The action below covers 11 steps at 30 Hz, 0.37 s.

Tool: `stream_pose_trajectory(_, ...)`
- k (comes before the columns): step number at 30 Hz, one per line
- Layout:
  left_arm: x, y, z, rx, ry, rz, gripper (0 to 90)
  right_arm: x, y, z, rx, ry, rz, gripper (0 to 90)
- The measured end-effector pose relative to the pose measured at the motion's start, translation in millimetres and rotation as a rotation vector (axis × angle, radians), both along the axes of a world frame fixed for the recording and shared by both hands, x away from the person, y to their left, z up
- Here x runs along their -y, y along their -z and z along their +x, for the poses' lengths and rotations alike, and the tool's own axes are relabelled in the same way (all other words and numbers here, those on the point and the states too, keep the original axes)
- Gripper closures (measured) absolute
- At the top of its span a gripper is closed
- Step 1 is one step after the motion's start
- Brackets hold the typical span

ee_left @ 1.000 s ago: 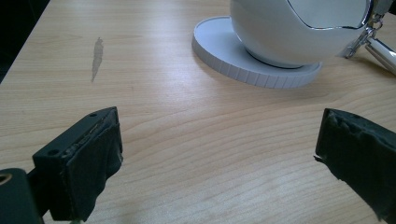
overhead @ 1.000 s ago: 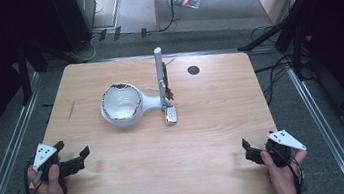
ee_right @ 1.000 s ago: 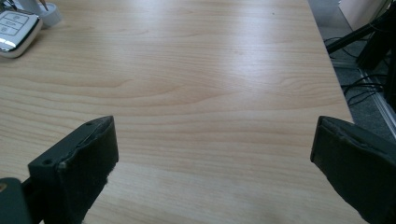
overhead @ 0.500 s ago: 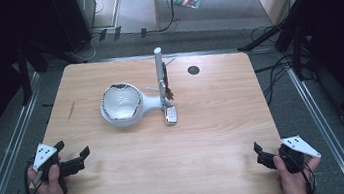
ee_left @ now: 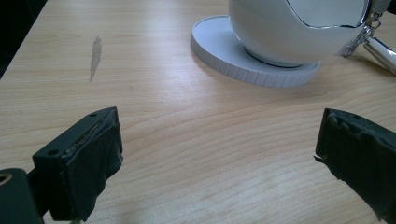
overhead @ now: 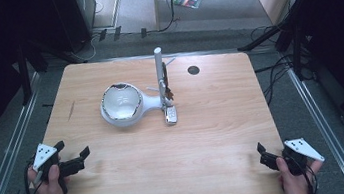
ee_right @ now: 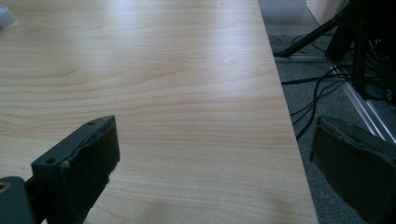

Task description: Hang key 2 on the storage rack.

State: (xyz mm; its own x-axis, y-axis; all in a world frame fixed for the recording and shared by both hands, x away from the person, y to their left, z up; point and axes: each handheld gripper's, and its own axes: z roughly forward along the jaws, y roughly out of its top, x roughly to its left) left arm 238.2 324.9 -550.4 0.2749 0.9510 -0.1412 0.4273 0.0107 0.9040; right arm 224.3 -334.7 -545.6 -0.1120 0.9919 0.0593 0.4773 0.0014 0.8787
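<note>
A white bowl-shaped appliance with a chrome rim sits on a round base at the table's middle. A short neck joins it to an upright white post. My left gripper is open near the front left of the wooden table, with nothing between its jaws. In the left gripper view the gripper faces the white bowl and its base, well short of them. My right gripper is open and empty at the front right corner. In the right gripper view the gripper points along the table's right edge.
A small dark round hole marks the tabletop behind the post. A grey smear lies on the wood left of the bowl. Cables and stand legs lie on the grey floor past the right edge. Metal rails run along both sides.
My right gripper has drifted a little to the right and back toward the front right corner. The left gripper and the white appliance have stayed where they were.
</note>
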Motion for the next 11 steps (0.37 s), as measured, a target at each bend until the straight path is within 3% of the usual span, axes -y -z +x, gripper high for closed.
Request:
stream_pose_trajectory(4, -0.1, 0.0, 0.2, -0.003, 0.002, 0.001, 1.2, 0.1, -0.1, -3.0, 0.022, 0.023, 0.010, 6.4)
stream_pose_trajectory(8, -0.1, -0.1, 0.3, -0.005, 0.004, 0.003, 1.2, -4.3, 0.1, -2.6, 0.016, 0.007, -0.036, 6.4)
stream_pose_trajectory(11, -0.2, -0.1, 0.3, -0.005, 0.005, 0.001, 1.2, -5.3, 0.1, -2.4, 0.014, 0.001, -0.036, 6.4)
